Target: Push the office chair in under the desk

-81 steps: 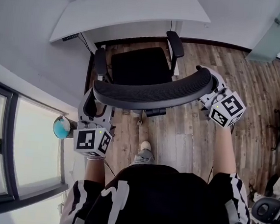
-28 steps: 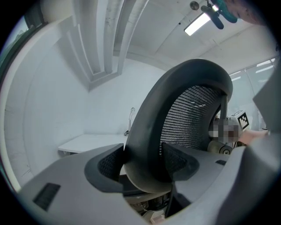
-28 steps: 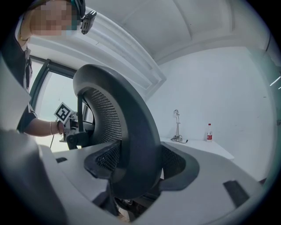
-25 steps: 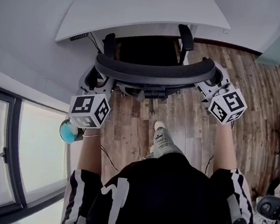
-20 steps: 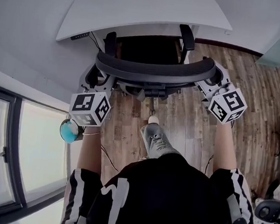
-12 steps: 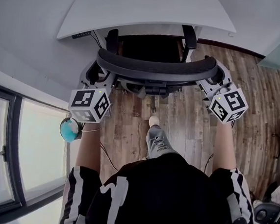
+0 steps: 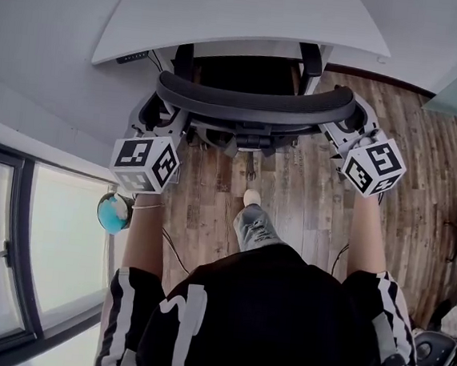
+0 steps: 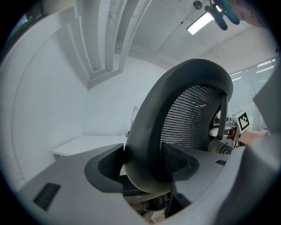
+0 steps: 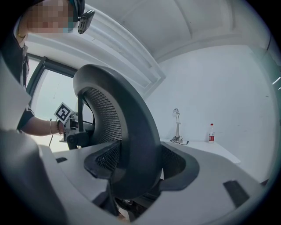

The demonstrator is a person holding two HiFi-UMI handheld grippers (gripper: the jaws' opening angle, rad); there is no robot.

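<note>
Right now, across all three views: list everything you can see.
office chair: 1, black mesh, seat partly under the desk
desk: 1, white, against the wall
bottle: 1, red label, on the desk
globe: 1, blue, beside the window
floor: wood planks
shoe: 1, grey, on the floor behind the chair
left gripper: 1, grey, clamped on the backrest's left edge
right gripper: 1, grey, clamped on the backrest's right edge

The office chair [image 7: 243, 71] now sits farther ahead of the fingers, its seat mostly under the desk [image 7: 229, 13], and the left gripper [image 7: 161, 118] and right gripper [image 7: 352, 123] have advanced with its backrest [image 7: 256, 102] between their fingers.
</note>
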